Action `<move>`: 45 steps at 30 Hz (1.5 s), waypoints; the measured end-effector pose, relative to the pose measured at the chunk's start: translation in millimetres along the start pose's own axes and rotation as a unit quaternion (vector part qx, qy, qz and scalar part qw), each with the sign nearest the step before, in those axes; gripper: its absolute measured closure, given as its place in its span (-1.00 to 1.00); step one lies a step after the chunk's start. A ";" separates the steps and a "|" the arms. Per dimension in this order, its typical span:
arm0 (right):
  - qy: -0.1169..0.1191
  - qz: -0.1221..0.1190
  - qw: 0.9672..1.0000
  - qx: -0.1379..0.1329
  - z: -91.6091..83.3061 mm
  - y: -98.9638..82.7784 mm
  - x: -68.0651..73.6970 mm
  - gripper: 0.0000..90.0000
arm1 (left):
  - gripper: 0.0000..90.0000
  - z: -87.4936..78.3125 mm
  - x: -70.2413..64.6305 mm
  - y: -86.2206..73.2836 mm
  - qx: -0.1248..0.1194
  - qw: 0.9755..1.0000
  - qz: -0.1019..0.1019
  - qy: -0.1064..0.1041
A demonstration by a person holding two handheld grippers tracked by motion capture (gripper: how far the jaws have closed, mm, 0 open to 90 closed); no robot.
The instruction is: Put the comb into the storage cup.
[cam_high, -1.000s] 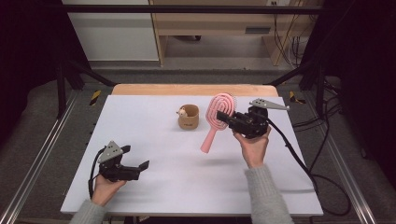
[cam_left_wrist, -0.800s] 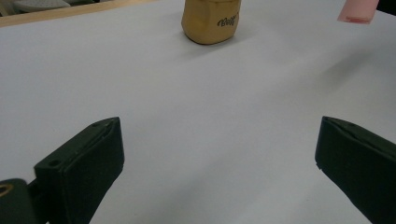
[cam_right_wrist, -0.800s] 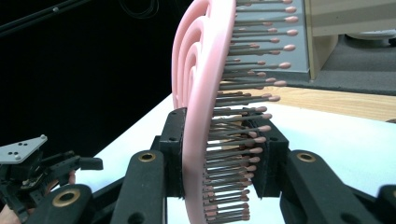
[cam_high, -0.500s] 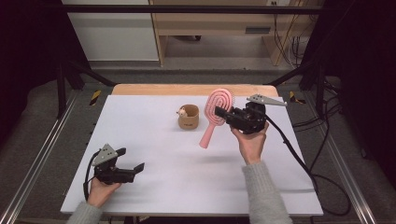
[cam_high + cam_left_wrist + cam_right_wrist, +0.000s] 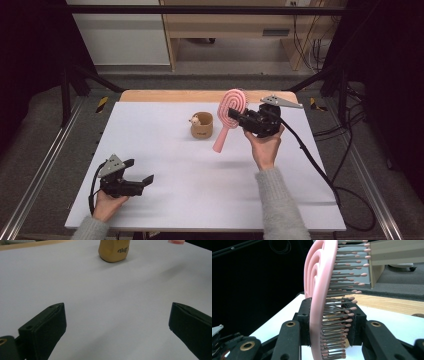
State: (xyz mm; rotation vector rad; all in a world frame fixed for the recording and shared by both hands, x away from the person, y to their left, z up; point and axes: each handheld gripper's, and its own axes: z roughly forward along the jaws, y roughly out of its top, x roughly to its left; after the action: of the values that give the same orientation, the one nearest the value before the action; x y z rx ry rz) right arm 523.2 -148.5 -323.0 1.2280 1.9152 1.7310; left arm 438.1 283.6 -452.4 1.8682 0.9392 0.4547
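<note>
A pink hairbrush (image 5: 233, 104) hangs above the white table (image 5: 165, 150), head up, with its handle pointing down and to the left. My right gripper (image 5: 235, 115) is shut on the brush head, and the right gripper view shows the pink hairbrush (image 5: 319, 302) edge-on, with one pad of my right gripper (image 5: 328, 323) on its back and the other on its bristles. A tan cup (image 5: 202, 126) with a small figure at its rim stands just left of the handle. My left gripper (image 5: 142, 181) rests low near the front left, open, holding nothing. The left gripper view has my left gripper (image 5: 117, 325) facing the tan cup (image 5: 114, 251).
A wooden strip (image 5: 200, 95) borders the table's far edge. The right gripper's black cable (image 5: 320, 170) trails across the table's right side and onto the floor. Metal rails (image 5: 45, 165) run along both sides of the table. A wooden shelf unit (image 5: 235, 25) stands behind.
The right hand has lifted the brush a little and stood it more upright. The left gripper has slipped slightly toward the near edge.
</note>
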 end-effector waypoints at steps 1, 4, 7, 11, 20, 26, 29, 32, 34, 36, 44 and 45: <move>-0.001 0.000 1.000 0.000 1.0 0.8 -0.1 0.41 | -0.97 0.1 0.0 -0.1 0.001 1.000 0.000 -0.001; -0.004 0.000 1.000 -0.002 3.5 3.6 0.1 0.41 | -0.97 0.4 0.1 -0.3 0.000 1.000 -0.002 -0.002; -0.010 -0.003 1.000 -0.005 5.0 7.5 0.5 0.41 | -0.97 1.0 0.6 -0.6 0.005 1.000 -0.003 -0.001; -0.011 -0.003 1.000 -0.010 5.9 12.7 -0.1 0.41 | -0.97 1.2 0.5 -0.7 0.005 1.000 -0.002 -0.003; -0.022 -0.002 1.000 -0.010 11.2 19.1 -2.6 0.41 | -0.97 1.0 0.4 -0.6 0.002 1.000 -0.004 -0.004; -0.027 -0.003 1.000 -0.013 19.1 24.6 -1.3 0.41 | -0.97 1.1 0.5 -0.5 0.001 1.000 -0.004 -0.005; -0.030 -0.004 0.999 -0.014 21.8 27.1 -1.2 0.41 | -0.97 1.3 1.0 -0.8 0.003 1.000 -0.003 -0.005; -0.033 -0.004 0.999 -0.015 24.7 29.8 -1.1 0.41 | -0.97 1.2 1.0 -0.8 0.002 1.000 -0.004 -0.005; -0.034 -0.003 0.999 -0.018 26.7 31.7 -0.7 0.41 | -0.97 1.3 1.0 -0.7 0.003 1.000 -0.003 -0.006; -0.036 -0.002 0.999 -0.020 28.1 32.7 -0.4 0.41 | -0.97 1.5 0.9 -0.8 0.004 1.000 -0.002 -0.006; -0.039 -0.001 0.999 -0.021 35.7 37.1 -2.0 0.41 | -0.97 1.5 1.0 -0.8 0.003 1.000 -0.002 -0.007; -0.040 0.000 0.999 -0.020 36.3 37.7 -2.0 0.41 | -0.97 1.6 1.0 -0.8 0.003 1.000 -0.002 -0.007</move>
State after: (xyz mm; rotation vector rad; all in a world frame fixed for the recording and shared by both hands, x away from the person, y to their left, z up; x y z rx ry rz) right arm 564.5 -128.4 -298.0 1.2633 1.8259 1.6867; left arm 439.4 283.6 -453.9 1.8729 0.9359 0.4352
